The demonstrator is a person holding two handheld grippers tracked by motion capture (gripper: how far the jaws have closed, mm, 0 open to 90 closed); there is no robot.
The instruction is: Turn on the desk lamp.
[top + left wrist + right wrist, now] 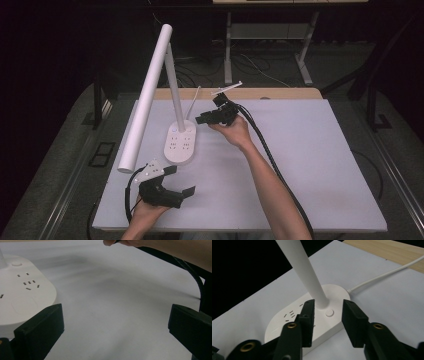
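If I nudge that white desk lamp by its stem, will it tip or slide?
The white desk lamp looks top-heavy: its long head overhangs far to one side, so it may tip that way. The broad flat base probably slides first on the smooth mat. Its cord could drag.

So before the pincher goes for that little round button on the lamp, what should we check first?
1. Right gripper lined up with the button: ok, the button sits between its jaws.
2. Jaws touching the button: not ok, both still stand apart from it.
3. Lamp pole out of the way: not ok, it rises just beside one jaw.
4. Lamp base flat on the table: ok.
5. Left gripper clear of the lamp: ok, open and resting near the base's front end.
6. Lamp already lit: cannot tell.
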